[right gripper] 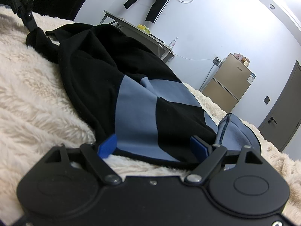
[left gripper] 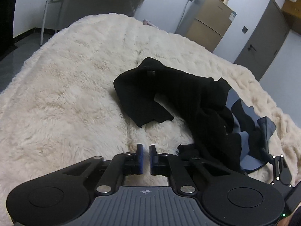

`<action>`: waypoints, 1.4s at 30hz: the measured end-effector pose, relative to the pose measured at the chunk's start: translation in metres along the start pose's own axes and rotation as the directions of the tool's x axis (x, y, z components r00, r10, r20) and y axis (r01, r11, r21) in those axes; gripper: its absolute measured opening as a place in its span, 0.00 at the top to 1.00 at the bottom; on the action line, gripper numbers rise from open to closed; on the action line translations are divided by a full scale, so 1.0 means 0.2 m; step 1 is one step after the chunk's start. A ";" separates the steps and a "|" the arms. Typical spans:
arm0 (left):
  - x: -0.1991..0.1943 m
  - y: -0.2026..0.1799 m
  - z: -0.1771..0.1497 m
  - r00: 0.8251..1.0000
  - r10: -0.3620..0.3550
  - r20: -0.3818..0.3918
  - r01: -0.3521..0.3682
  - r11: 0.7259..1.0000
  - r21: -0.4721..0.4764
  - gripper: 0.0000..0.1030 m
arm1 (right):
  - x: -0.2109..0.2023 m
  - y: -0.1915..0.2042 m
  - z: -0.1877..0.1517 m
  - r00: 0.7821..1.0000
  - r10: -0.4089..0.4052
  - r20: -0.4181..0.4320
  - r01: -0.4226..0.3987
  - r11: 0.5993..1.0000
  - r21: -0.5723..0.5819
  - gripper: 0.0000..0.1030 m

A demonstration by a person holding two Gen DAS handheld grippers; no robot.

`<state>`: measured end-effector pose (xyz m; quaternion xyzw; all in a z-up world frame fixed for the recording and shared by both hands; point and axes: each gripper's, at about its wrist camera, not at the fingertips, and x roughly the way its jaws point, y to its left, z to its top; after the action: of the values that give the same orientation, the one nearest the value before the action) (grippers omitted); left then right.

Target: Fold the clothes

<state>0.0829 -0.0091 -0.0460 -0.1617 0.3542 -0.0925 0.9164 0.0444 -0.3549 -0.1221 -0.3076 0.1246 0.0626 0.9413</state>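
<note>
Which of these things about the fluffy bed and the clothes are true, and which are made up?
1. A black and blue-grey garment lies crumpled on a fluffy cream blanket. True.
2. The left gripper is pinching the garment. False: its jaws are shut on nothing, above bare blanket.
3. The right gripper is open. True.
4. The grey door stands wide open. False: it is closed.
5. Black trousers hang on the wall. True.
</note>
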 end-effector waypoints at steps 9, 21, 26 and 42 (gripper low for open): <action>-0.19 0.17 0.04 0.971 0.133 0.197 -0.097 0.978 -0.183 1.00 | 0.01 0.00 0.00 1.000 -0.001 0.001 0.001 1.000 0.001 0.18; -0.25 0.23 0.07 0.959 0.201 0.199 -0.138 0.947 -0.291 0.31 | 0.01 0.00 0.00 1.000 -0.003 0.001 0.003 1.000 0.000 0.18; -0.23 0.20 0.06 0.966 0.185 0.179 -0.135 0.957 -0.258 0.28 | 0.01 0.00 0.00 1.000 -0.003 0.002 0.003 1.000 0.000 0.18; -0.20 0.18 0.06 0.972 0.164 0.165 -0.123 0.964 -0.235 0.28 | 0.00 0.00 0.00 1.000 -0.005 0.001 0.005 1.000 -0.002 0.18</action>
<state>0.0640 0.0395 -0.0260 -0.2454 0.2872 0.0300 0.9254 0.0450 -0.3540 -0.1227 -0.3087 0.1231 0.0608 0.9412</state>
